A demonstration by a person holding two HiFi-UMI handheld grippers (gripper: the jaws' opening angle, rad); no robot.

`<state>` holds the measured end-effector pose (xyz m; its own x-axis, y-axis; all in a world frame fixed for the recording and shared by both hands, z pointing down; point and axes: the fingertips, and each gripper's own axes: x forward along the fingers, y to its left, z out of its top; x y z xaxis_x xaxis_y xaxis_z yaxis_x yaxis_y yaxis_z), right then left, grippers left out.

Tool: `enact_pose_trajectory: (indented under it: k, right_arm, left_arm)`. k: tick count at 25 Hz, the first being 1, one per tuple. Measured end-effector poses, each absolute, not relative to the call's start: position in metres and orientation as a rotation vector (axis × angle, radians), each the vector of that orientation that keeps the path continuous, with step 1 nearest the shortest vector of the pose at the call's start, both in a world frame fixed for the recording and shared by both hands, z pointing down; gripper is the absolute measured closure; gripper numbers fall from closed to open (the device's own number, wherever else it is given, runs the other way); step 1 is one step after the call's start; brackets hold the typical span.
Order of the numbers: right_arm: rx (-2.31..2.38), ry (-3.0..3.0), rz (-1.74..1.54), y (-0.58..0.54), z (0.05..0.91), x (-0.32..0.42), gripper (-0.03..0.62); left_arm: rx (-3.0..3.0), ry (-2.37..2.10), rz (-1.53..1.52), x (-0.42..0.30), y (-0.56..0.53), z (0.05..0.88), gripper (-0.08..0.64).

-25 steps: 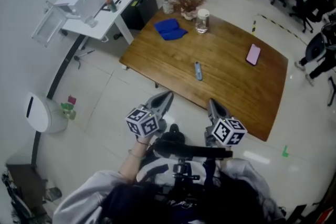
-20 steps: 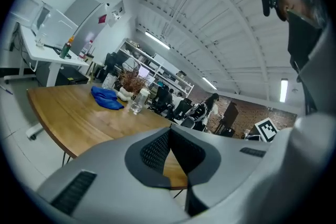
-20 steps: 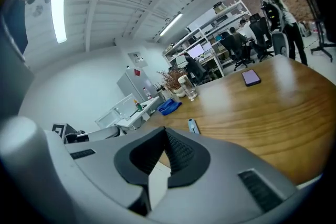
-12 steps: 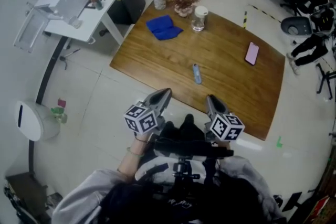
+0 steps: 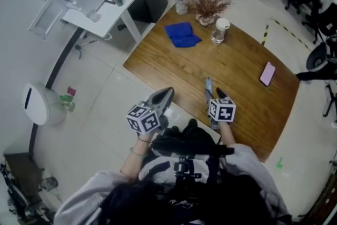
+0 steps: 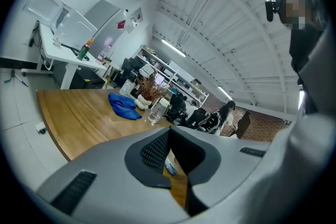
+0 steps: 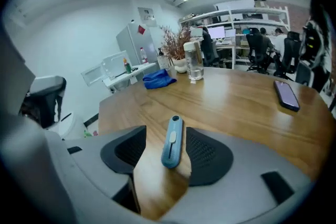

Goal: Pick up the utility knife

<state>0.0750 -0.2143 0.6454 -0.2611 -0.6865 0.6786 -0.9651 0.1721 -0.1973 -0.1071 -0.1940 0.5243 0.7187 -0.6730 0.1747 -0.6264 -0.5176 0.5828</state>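
**Utility knife: right gripper now astride it, not yet gripped**

**Change noted.** A second ago I held both grippers level with each other, short of the near edge of the wooden table (image 5: 174, 63). My right gripper (image 5: 213, 93) has since gone forward over that edge and now stands across the utility knife (image 5: 208, 83). The left gripper (image 5: 162, 96) has stayed back, off the worktop. I take the approach as finished, with the closing step next.

**Item location.** The knife is slim and blue-grey, and it lies flat on the wood just inside the near edge, roughly midway along it. Its long axis points toward the far edge.

**Right gripper.** The jaws are wide apart, with one pad on each side of the knife's handle. The knife's far end pokes out a little beyond the pad tips. Bare wood shows between each pad and the handle, so I read no contact and nothing held. The right-hand pad looks the nearer of the two.

**Left gripper.** The jaws meet at the tips with nothing between them, and the gripper is idle.

**Other stock on the worktop.**
- A blue cloth (image 5: 182, 34), a glass jar (image 5: 219, 30) and a dried plant (image 5: 208, 1) sit toward the far-left corner.
- A phone (image 5: 267, 73) lies near the right edge.
- All of these are well apart from the knife.

**Handling note.** The knife is thin and lies flat, so I judge the pads must sit low against the wood before closing, or they may ride over it.
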Motion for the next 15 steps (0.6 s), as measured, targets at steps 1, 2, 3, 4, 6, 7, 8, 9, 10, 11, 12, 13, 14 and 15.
enact_pose_trajectory:
  k: [1, 2, 3, 4, 6, 7, 8, 9, 10, 11, 12, 13, 14, 15]
  right_arm:
    - [1.528, -2.0, 0.842, -0.222, 0.655, 0.073, 0.359]
    - [1.503, -1.981, 0.845, -0.229, 0.665, 0.07, 0.358]
    - [1.48, -1.957, 0.854, -0.233, 0.675, 0.068, 0.357]
    - [1.46, -1.93, 0.862, -0.235, 0.683, 0.067, 0.357]
    - [1.446, -1.89, 0.86, -0.236, 0.696, 0.069, 0.357]
    - [1.456, -1.883, 0.839, -0.236, 0.699, 0.071, 0.357]
    - [1.467, -1.884, 0.805, -0.236, 0.701, 0.073, 0.359]
    - [1.474, -1.891, 0.76, -0.237, 0.701, 0.074, 0.359]
    - [1.478, -1.899, 0.709, -0.238, 0.7, 0.075, 0.387]
    - [1.476, -1.909, 0.663, -0.239, 0.698, 0.075, 0.411]
    - [1.467, -1.919, 0.639, -0.24, 0.697, 0.075, 0.416]
    - [1.455, -1.926, 0.646, -0.24, 0.696, 0.075, 0.437]
    - [1.447, -1.933, 0.683, -0.239, 0.697, 0.076, 0.44]
    - [1.448, -1.942, 0.743, -0.237, 0.697, 0.078, 0.442]
  left_arm:
    - [2.285, -0.991, -0.096, -0.107, -0.196, 0.524, 0.555]
    - [2.282, -0.999, -0.096, -0.106, -0.198, 0.523, 0.555]
    - [2.28, -1.006, -0.094, -0.106, -0.199, 0.522, 0.555]
    - [2.278, -1.012, -0.092, -0.106, -0.2, 0.522, 0.555]
    - [2.273, -1.027, -0.09, -0.104, -0.202, 0.522, 0.555]
    - [2.27, -1.034, -0.091, -0.104, -0.204, 0.522, 0.555]
    - [2.267, -1.041, -0.093, -0.104, -0.205, 0.522, 0.555]
    - [2.265, -1.047, -0.092, -0.104, -0.207, 0.522, 0.555]
    - [2.262, -1.051, -0.09, -0.105, -0.208, 0.522, 0.555]
    - [2.26, -1.054, -0.087, -0.104, -0.209, 0.523, 0.555]
    - [2.258, -1.055, -0.084, -0.103, -0.21, 0.523, 0.555]
    - [2.256, -1.053, -0.082, -0.102, -0.21, 0.524, 0.555]
    - [2.256, -1.05, -0.082, -0.1, -0.21, 0.525, 0.555]
    - [2.257, -1.046, -0.084, -0.097, -0.209, 0.526, 0.555]
